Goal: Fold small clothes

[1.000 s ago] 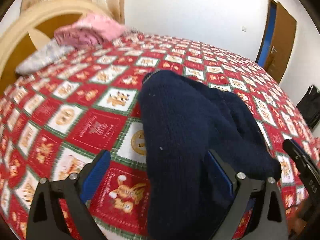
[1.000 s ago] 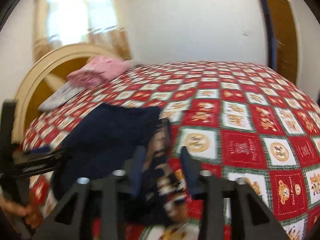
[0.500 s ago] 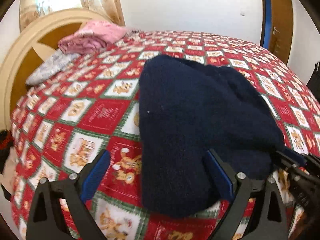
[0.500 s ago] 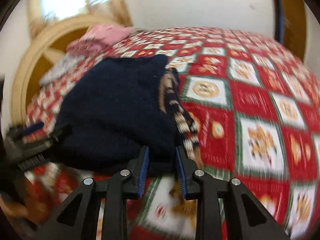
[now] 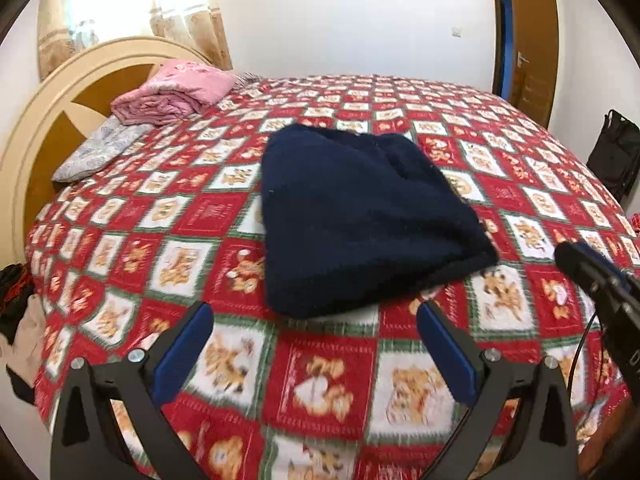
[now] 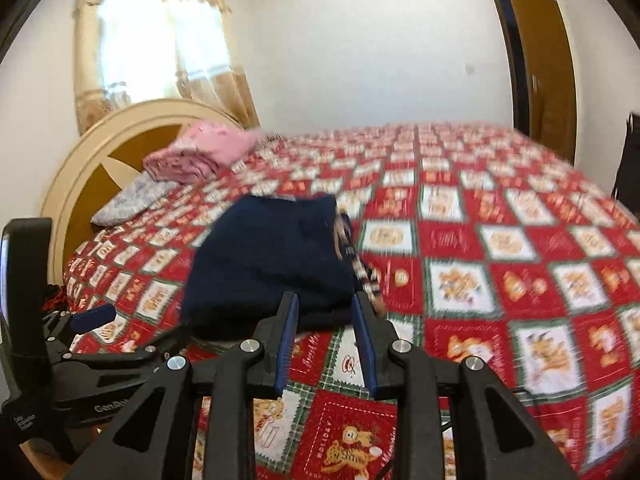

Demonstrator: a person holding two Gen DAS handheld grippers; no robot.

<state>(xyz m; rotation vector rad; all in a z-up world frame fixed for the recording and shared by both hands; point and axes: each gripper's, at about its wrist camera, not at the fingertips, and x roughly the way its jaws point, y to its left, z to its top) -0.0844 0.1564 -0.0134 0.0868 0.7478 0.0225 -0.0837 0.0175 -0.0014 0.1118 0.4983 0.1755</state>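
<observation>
Folded navy sweater (image 5: 356,220) on bedspread (image 6: 500,280) – "HOLIDAY" patch, left gripper (image 5: 314,346) jaws opening, empty – right gripper (image 6: 325,338) jaws narrowly apart, empty.

A red patterned bedspread (image 5: 320,380) lies beneath the hand-held gripper; far ahead-left, a pink folded blanket (image 5: 172,94), grey pillow (image 5: 100,148) and headboard (image 5: 68,92).

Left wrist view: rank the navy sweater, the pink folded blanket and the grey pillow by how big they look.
1. navy sweater, by far the largest, though it is also nearest the camera.
2. pink folded blanket and grey pillow look about alike, so no ranking between them.
</observation>
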